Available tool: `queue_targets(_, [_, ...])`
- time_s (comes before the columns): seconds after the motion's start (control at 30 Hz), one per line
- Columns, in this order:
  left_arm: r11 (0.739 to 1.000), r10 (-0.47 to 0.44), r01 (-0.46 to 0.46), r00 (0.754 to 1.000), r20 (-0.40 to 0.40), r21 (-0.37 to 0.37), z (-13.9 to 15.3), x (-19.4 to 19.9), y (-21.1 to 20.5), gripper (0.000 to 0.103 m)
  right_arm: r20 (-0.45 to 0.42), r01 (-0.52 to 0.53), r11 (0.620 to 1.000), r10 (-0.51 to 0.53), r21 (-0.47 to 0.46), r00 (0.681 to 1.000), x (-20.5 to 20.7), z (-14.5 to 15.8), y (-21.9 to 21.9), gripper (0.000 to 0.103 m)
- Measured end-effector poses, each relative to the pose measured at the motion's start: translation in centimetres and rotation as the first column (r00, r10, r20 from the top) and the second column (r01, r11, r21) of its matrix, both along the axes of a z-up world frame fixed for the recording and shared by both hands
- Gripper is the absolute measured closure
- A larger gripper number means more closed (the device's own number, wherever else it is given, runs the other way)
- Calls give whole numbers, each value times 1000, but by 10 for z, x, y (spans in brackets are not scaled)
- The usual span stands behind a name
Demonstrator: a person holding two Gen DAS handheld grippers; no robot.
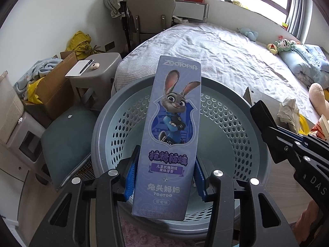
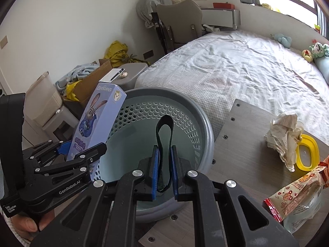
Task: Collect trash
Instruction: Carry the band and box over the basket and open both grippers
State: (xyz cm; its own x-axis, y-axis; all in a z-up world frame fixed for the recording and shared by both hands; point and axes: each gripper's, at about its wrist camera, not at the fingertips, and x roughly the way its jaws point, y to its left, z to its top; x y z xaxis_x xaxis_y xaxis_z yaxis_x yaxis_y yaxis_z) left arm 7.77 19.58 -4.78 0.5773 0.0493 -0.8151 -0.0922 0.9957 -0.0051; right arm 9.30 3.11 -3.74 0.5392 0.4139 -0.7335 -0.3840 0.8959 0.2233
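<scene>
One purple toothpaste box [image 1: 170, 135], tall and narrow, printed with a cartoon rabbit in a blue uniform; it stands upright over the basket [image 1: 107, 123], its lower end pinched between the blue pads of the left claw [image 1: 164, 178]. One dark elastic loop [image 2: 164, 144], thin and bent into a narrow arch, stands up from the right claw [image 2: 164, 170], whose pads are pressed together on its lower part, also over the basket opening. One basket: round, grey rim, pale perforated wall, inside looks bare where visible. Each claw shows at the edge of the other's view, close beside it. On the wooden bench [image 2: 246, 144] to the right of the basket, three loose items: one crumpled paper wad [image 2: 284, 138], one yellow-rimmed oval lid [image 2: 307, 154] touching the wad, one red-and-white snack wrapper [image 2: 298, 197] nearer the camera. Beyond the basket, a bed [image 2: 236, 72] with a wrinkled checked sheet and several plush toys along its far edge. To the left, one grey stool [image 1: 96, 72] holding paper and a pen, and one open cardboard box [image 1: 55, 86].
</scene>
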Motion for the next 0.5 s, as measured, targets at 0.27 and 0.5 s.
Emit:
queue_targets(0.27, [1000,-1,1,1000,-17,5,-7,5,-2,58,-18,-5,1000,5,-24,1000,8,-7,5,91])
queue_targets(0.5, [1000,4,-4,1000,-18,3,-8,7,-1,57,-17,-6,1000,5,-26,1000,9,-7,6,91])
